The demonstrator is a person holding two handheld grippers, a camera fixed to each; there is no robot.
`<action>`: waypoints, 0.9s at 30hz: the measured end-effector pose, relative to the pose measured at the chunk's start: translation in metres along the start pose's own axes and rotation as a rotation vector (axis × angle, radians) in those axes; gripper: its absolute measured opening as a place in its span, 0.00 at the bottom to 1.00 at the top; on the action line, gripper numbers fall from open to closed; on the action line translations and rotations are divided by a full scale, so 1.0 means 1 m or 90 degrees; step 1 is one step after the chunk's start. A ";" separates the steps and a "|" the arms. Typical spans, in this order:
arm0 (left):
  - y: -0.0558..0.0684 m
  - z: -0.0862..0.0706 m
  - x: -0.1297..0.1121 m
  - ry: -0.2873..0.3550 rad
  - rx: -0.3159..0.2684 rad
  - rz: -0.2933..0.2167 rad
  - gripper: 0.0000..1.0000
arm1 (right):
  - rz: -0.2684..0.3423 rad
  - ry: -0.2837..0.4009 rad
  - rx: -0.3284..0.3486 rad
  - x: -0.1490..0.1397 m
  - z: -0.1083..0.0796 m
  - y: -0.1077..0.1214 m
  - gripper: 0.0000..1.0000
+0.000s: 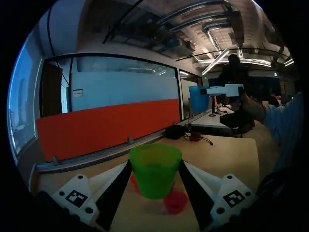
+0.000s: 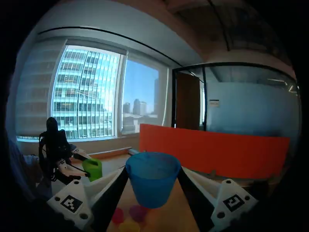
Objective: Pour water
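Observation:
In the left gripper view a green plastic cup (image 1: 155, 170) stands upright between my left gripper's (image 1: 155, 181) white fingers, which press on both its sides just above the wooden table (image 1: 228, 154). Farther off, up right, the right gripper (image 1: 224, 91) holds a blue cup (image 1: 199, 98) in the air. In the right gripper view that blue cup (image 2: 152, 178) is upright with my right gripper (image 2: 152, 189) shut on it. Down left in that view, the left gripper (image 2: 77, 160) carries the green cup (image 2: 92, 168). Any water inside the cups is hidden.
Red (image 1: 175, 201), pink (image 2: 137, 212) and yellow (image 2: 129, 226) round spots lie on the tabletop under the cups. An orange partition (image 1: 104, 127) runs along the table's far edge. A black object with cables (image 1: 181, 133) sits at the back. A person's sleeve (image 1: 286, 120) is at right.

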State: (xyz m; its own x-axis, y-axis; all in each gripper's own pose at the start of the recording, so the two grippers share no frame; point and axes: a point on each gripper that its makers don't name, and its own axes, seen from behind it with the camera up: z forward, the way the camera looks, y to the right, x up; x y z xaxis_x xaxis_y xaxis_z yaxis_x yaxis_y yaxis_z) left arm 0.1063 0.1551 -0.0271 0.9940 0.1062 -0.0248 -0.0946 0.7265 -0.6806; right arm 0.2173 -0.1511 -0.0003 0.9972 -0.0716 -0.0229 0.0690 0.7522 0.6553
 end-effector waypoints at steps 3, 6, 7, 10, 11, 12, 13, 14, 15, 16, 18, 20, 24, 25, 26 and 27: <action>-0.002 -0.002 -0.007 -0.009 0.004 0.002 0.85 | -0.002 -0.007 0.002 -0.008 -0.004 0.001 0.90; -0.003 -0.003 -0.013 -0.019 0.008 0.000 0.85 | -0.003 -0.014 0.007 -0.015 -0.008 0.001 0.91; -0.004 -0.003 -0.015 -0.021 0.008 -0.001 0.85 | -0.004 -0.016 0.008 -0.018 -0.008 0.001 0.91; -0.005 -0.003 -0.020 -0.027 0.009 -0.005 0.85 | -0.006 -0.025 0.011 -0.028 -0.011 0.002 0.91; -0.005 -0.003 -0.022 -0.029 0.009 -0.007 0.85 | -0.006 -0.029 0.012 -0.031 -0.012 0.003 0.91; -0.005 -0.003 -0.024 -0.031 0.009 -0.008 0.85 | -0.005 -0.033 0.013 -0.034 -0.012 0.002 0.91; -0.005 -0.003 -0.026 -0.035 0.008 -0.009 0.85 | -0.003 -0.037 0.015 -0.038 -0.013 0.002 0.91; -0.004 -0.003 -0.029 -0.038 0.007 -0.009 0.85 | -0.001 -0.042 0.018 -0.041 -0.014 0.001 0.91; -0.004 -0.003 -0.031 -0.042 0.007 -0.010 0.86 | 0.000 -0.047 0.021 -0.045 -0.015 0.001 0.91; -0.004 -0.003 -0.034 -0.046 0.007 -0.009 0.86 | 0.002 -0.052 0.023 -0.049 -0.016 0.001 0.91; -0.004 -0.003 -0.039 -0.055 0.007 -0.008 0.85 | 0.005 -0.063 0.027 -0.057 -0.019 0.000 0.92; -0.004 -0.004 -0.044 -0.063 0.006 -0.009 0.85 | 0.009 -0.078 0.031 -0.068 -0.021 0.001 0.91; -0.004 -0.005 -0.055 -0.077 0.006 -0.014 0.85 | 0.018 -0.110 0.034 -0.089 -0.024 0.002 0.92; -0.004 -0.005 -0.058 -0.081 0.006 -0.016 0.85 | 0.019 -0.116 0.034 -0.093 -0.024 0.003 0.92; -0.004 -0.005 -0.061 -0.085 0.006 -0.018 0.85 | 0.020 -0.122 0.035 -0.097 -0.025 0.003 0.92; -0.004 -0.005 -0.064 -0.089 0.006 -0.019 0.85 | 0.021 -0.128 0.035 -0.101 -0.026 0.003 0.92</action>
State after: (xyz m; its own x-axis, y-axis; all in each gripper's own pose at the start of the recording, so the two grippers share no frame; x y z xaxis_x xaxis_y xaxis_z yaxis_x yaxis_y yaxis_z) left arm 0.0435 0.1420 -0.0259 0.9792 0.1773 0.0982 -0.0660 0.7373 -0.6723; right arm 0.1176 -0.1248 -0.0153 0.9725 -0.1807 0.1472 0.0286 0.7194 0.6940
